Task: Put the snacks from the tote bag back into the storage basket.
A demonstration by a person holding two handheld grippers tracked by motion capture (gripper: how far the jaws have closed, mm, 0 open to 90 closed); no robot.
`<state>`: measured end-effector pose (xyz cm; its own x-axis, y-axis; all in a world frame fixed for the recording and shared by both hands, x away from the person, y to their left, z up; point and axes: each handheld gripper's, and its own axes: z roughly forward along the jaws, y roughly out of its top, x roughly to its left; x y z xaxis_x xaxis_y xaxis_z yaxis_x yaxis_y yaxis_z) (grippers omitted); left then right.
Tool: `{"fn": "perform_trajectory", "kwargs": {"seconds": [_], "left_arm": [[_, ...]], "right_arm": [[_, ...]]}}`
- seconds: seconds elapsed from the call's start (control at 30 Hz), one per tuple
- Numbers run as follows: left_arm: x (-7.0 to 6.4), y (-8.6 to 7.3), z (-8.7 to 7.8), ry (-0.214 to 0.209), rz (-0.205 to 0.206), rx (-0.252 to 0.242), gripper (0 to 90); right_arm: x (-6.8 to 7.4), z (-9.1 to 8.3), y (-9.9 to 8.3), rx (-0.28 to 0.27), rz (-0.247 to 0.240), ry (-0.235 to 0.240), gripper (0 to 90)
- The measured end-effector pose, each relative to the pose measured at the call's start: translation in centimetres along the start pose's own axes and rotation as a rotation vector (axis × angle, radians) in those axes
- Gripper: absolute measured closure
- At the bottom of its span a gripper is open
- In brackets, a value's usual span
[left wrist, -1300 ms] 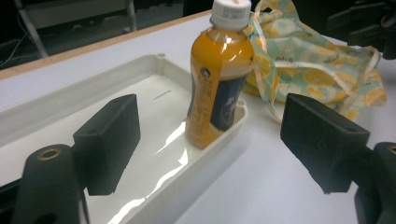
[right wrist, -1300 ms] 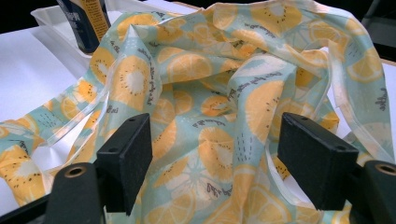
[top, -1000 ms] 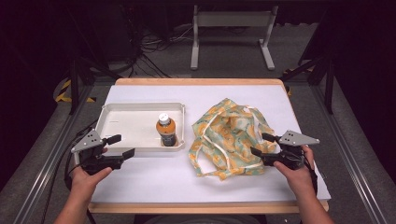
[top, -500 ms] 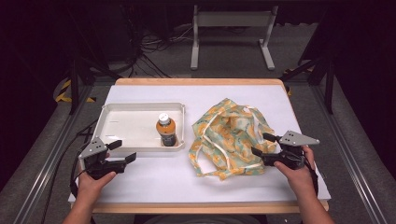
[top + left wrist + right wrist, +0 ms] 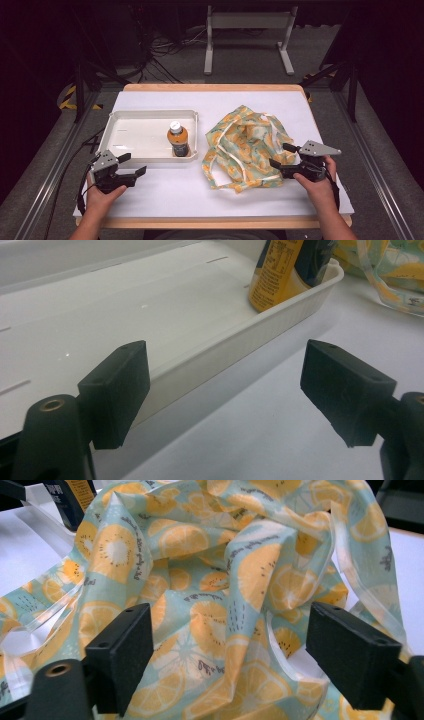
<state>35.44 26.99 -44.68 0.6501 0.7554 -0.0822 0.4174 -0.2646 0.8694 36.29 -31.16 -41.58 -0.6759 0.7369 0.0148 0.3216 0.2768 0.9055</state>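
Down at the lower left of the high view, my left gripper (image 5: 133, 164) sits over bare white table (image 5: 165, 192), jaws spread wide and holding nothing. It is just below the near wall of the white tray (image 5: 142, 160), close to that wall's left end. In the left gripper view the tray wall runs diagonally between the two pads (image 5: 120, 390), with open table surface under the right one.

Inside the tray, the bottle (image 5: 177, 140) stands upright in the near right corner, close to the right wall and the near wall. Its white cap is on. Everything to its left in the tray is bare floor, so that side has plenty of room.

Right of the tray, a crumpled fruit-print cloth bag (image 5: 245, 145) lies on the table, near the tray's right edge but apart from it. Its pale straps loop out toward the frame's bottom.

At the right of the frame, my right gripper (image 5: 281, 155) has its jaws released and empty, tips over the bag's right edge. In the right gripper view the folds rise between the pads (image 5: 122, 652). Free table lies below and behind that hand (image 5: 316, 182), up to the wooden border.
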Motion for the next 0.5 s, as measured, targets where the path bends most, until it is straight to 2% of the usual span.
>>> {"fn": "perform_trajectory", "kwargs": {"seconds": [0.1,0.17,0.23,0.5], "left_arm": [[0.08,-0.05,-0.04,0.002,-0.001,0.000,20.4],[0.07,0.01,-0.25,0.013,0.014,-0.007,20.4],[0.02,0.07,-0.49,0.005,0.022,-0.018,20.5],[0.03,-0.03,-0.11,-0.016,0.000,0.001,20.2]], "right_arm": [[-0.06,0.02,-0.08,0.002,-0.001,-0.007,17.4],[-0.07,0.08,-0.16,0.004,0.001,-0.010,16.4],[-0.06,0.13,-0.25,0.006,-0.001,-0.017,14.8],[-0.06,0.20,-0.33,0.013,-0.002,-0.022,12.8]]}}
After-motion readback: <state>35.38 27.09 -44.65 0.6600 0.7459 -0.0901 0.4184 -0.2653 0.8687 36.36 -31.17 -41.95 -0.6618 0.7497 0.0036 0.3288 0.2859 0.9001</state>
